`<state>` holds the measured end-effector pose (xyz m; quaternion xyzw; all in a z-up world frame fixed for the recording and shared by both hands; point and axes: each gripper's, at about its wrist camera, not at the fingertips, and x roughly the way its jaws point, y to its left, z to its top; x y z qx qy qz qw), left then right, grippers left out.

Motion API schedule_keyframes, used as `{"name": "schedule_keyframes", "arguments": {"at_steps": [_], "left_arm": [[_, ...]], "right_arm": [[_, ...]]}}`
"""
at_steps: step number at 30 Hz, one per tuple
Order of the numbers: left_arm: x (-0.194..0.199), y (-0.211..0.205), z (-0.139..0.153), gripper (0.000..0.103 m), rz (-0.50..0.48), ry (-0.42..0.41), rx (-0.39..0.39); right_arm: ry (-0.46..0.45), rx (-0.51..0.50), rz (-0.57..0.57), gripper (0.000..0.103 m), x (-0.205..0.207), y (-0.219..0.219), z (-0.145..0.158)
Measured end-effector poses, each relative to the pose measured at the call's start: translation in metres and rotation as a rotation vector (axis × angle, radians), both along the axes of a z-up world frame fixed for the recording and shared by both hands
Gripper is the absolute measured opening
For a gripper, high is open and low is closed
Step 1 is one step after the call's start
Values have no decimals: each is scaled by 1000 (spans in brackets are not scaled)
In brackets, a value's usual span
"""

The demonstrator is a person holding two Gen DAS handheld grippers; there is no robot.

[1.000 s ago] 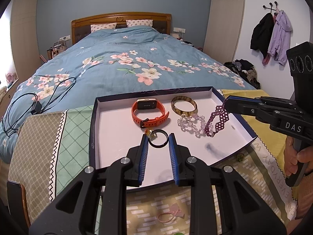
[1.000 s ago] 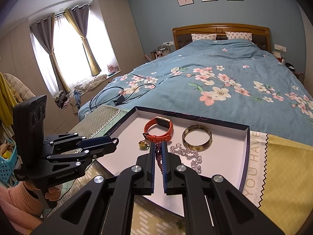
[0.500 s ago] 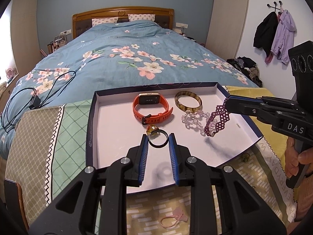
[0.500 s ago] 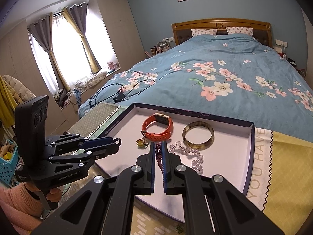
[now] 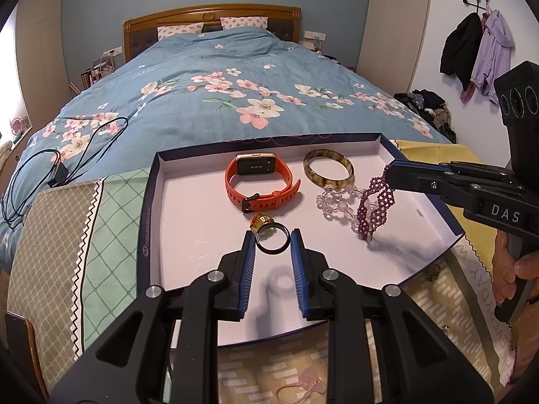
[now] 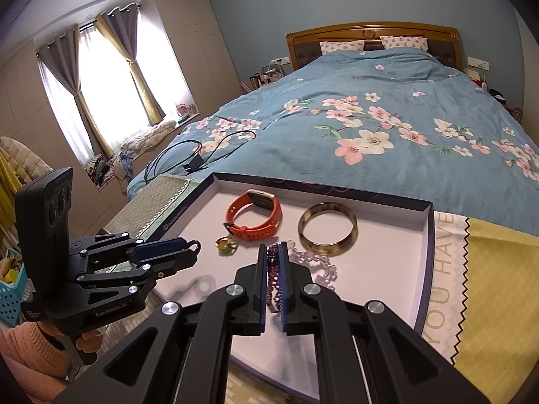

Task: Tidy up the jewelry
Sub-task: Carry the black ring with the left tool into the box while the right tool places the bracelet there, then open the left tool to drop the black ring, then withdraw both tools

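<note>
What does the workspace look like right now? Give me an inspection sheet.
Surface: patterned cloth at the foot of the bed, with the shallow tray on it.
Job's things: orange watch, mottled bangle, clear bead bracelet and amber ring lie in the tray.
Clutter: pink hair tie and a small trinket on the cloth outside the tray.
Grippers: left gripper shut on the black ring above the tray; right gripper shut on the purple beaded bracelet.
Cables: black charger cable on the duvet.
Surroundings: bed, coats on hooks, curtained window.
</note>
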<state>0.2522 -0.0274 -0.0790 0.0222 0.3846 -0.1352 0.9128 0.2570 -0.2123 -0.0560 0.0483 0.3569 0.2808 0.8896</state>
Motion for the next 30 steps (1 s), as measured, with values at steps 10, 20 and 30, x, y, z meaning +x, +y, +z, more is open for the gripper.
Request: {"name": "schedule_keyframes", "arguments": {"at_steps": [10,20,30], "left_arm": [[13,0,-13,22,2,58,2],[25,-4,-26,22,0,100,19],[25,0,-22,49,19,92,-2]], "right_arm": [[32,-16,-43,5,13,-5,-11],[65,-31,-74,6,24,-6,-23],[67,-20,-120,18,21,-16,-22]]}}
